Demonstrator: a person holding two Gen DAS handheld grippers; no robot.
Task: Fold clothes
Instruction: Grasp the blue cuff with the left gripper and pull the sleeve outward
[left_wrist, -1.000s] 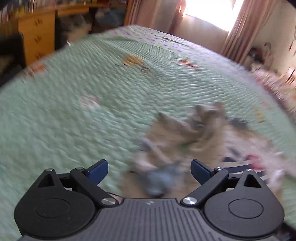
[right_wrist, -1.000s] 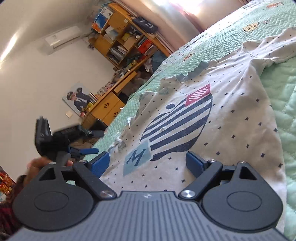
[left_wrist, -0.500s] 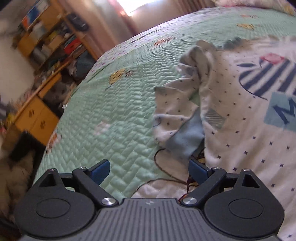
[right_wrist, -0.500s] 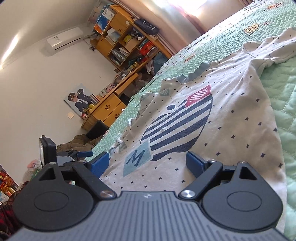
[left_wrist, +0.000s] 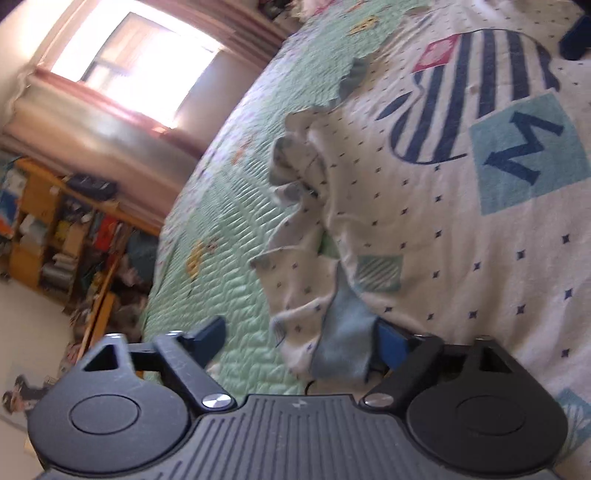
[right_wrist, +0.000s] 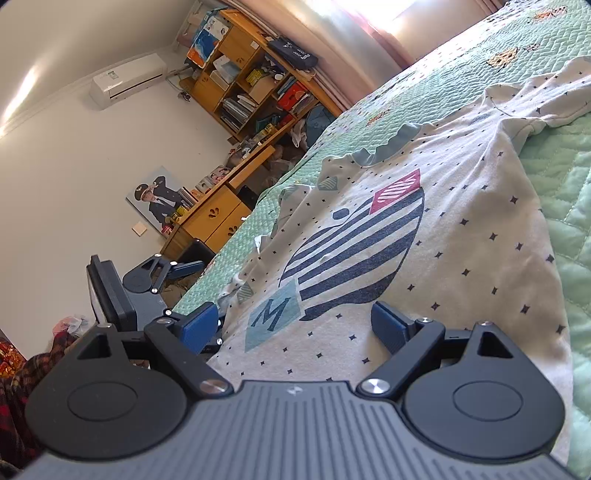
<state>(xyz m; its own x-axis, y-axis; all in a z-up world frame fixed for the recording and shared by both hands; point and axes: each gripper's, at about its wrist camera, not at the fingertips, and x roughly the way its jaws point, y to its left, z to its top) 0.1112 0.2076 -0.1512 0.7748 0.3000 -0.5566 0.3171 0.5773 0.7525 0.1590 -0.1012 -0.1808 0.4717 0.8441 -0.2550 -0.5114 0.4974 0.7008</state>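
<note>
Now the left tool (left_wrist: 299, 338) is pointing downward at the near edge of the shirt (left_wrist: 461, 229), rolled over so that the bed (left_wrist: 229, 206) and the room are lying tilted across its view. Its jaws are closing, with the shirt's blue cuff (left_wrist: 343, 350) and a crumpled bit of sleeve sitting between them; the cuff is lying against the right finger, while the left finger is standing clear over the green quilt, so the grip is not yet made. Seen from the right wrist, the left tool (right_wrist: 192, 295) is showing at the bed's edge beside the shirt's hem.

The right tool (right_wrist: 291, 325) is hovering nearly level over the lower part of the shirt, jaws standing wide, with nothing pinched between them. The shirt is lying spread front up on the bed, its striped print (right_wrist: 354, 258) and the blue square with the letter M (right_wrist: 273, 317) facing up, one sleeve reaching toward the far end of the bed.

Compared with a second ago, the left tool is sitting lower and closer to the shirt, turned over on its side, and its jaws are standing narrower; back then its view was blurred and the shirt was only a bunched smear ahead. The right tool is keeping the same place and the same wide gap, and the shirt is lying as it did.
</note>
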